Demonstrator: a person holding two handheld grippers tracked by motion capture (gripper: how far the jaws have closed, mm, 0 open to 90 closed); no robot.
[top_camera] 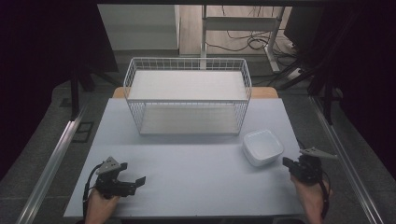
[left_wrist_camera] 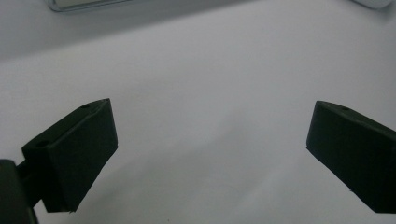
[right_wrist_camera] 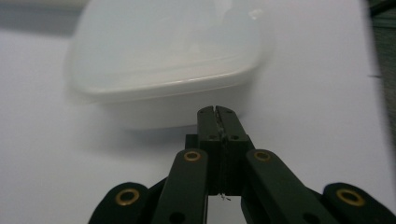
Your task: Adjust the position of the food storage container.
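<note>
A white square bowl [top_camera: 263, 147] sits on the pale table [top_camera: 187, 186] at the right, in front of a white wire basket [top_camera: 187, 95]. My right gripper [top_camera: 286, 162] is held just beside the bowl's near right corner, jaws shut with nothing between them. In the right gripper view the closed tips [right_wrist_camera: 217, 111] point at the bowl's [right_wrist_camera: 163, 60] near wall, a short way from it. My left gripper [top_camera: 132, 173] rests low over the table at the front left, jaws spread wide and empty. In the left gripper view its two black pads [left_wrist_camera: 74, 151] stand far apart over bare table.
The wire basket holds a white shelf board [top_camera: 187, 85] and stands at the table's back centre. A metal rail [top_camera: 51, 158] runs along the left of the table and another [top_camera: 345, 163] along the right. Cables lie on the floor behind.
</note>
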